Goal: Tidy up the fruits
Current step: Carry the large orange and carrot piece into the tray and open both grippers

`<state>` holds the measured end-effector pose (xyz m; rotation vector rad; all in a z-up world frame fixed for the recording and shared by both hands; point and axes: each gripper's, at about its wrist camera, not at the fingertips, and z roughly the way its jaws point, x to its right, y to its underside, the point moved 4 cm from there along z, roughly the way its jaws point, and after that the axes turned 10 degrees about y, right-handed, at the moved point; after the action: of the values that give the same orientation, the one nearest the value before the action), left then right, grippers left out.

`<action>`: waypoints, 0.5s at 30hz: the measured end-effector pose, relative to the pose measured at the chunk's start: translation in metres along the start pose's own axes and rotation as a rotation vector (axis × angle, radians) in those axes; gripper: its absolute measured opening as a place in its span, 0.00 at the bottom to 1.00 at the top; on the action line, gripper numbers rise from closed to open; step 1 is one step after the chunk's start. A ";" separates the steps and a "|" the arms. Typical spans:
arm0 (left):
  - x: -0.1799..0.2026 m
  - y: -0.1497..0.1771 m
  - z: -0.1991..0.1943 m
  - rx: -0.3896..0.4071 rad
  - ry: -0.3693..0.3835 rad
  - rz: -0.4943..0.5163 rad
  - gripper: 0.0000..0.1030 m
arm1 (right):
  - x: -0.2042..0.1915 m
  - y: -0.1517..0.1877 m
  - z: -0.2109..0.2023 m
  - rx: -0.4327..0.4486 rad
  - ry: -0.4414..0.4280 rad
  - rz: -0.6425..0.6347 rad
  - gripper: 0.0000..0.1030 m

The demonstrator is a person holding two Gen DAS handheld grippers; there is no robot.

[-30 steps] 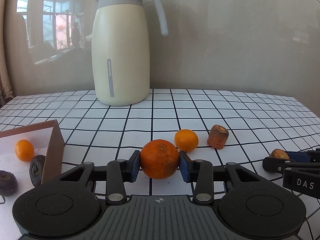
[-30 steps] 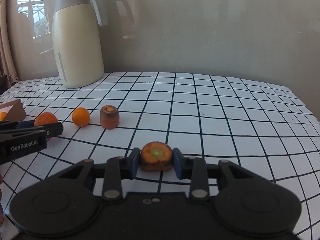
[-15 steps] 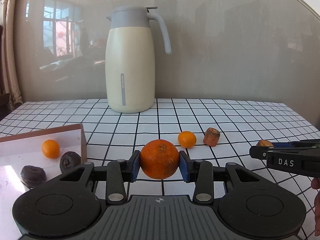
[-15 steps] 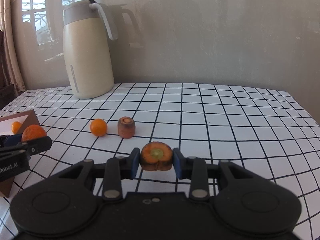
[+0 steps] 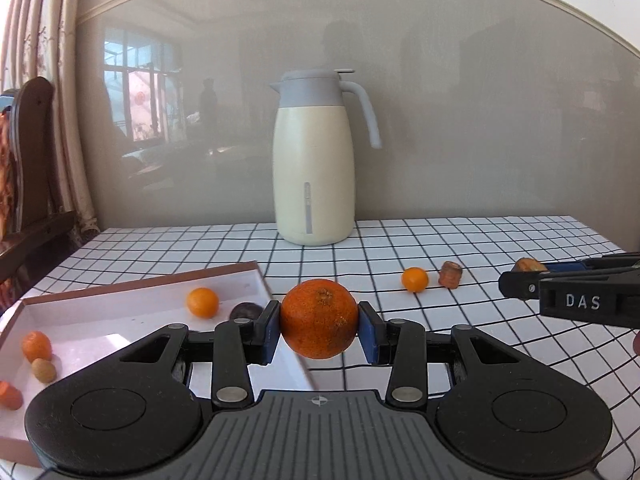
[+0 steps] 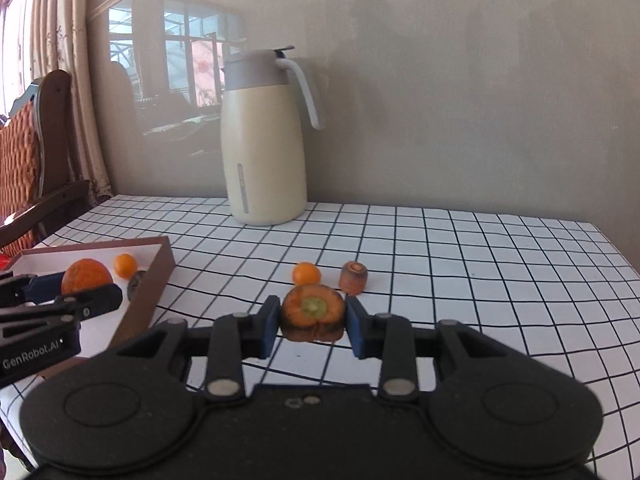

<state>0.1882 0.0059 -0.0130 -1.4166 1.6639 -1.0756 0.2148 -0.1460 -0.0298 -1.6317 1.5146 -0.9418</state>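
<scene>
Left wrist view showed the left gripper (image 5: 319, 327) clamped on the orange (image 5: 319, 319) over the box's (image 5: 140, 280) right wall, nearer it than the right gripper (image 6: 311, 317) holding the carrot (image 6: 313, 312).

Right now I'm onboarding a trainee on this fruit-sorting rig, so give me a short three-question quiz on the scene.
1. True or false: the left gripper is shut on the large orange.
2. What does the right gripper hold? A) carrot chunk B) kettle C) nothing
3. Fill in: the small orange on the tablecloth lies beside a carrot ____.

Key: 1 true; 2 A; 3 stub.
</scene>
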 end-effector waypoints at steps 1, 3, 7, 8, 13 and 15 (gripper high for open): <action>-0.008 0.003 -0.005 0.000 -0.014 -0.014 0.39 | -0.006 -0.001 -0.002 0.003 -0.008 -0.007 0.25; -0.024 0.007 -0.014 -0.001 -0.041 -0.040 0.39 | -0.017 -0.001 -0.008 0.007 -0.027 -0.016 0.25; -0.046 0.013 -0.031 0.006 -0.080 -0.060 0.39 | -0.037 -0.002 -0.020 0.032 -0.060 -0.038 0.25; -0.049 0.015 -0.034 0.007 -0.089 -0.057 0.39 | -0.041 -0.003 -0.023 0.037 -0.070 -0.041 0.25; -0.067 0.021 -0.050 0.022 -0.124 -0.068 0.39 | -0.066 -0.006 -0.032 0.047 -0.116 -0.070 0.25; -0.075 0.020 -0.057 0.034 -0.138 -0.073 0.39 | -0.077 -0.006 -0.034 0.051 -0.135 -0.090 0.25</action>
<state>0.1413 0.0893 -0.0083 -1.5049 1.5004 -1.0171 0.1839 -0.0695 -0.0113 -1.7031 1.3262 -0.8920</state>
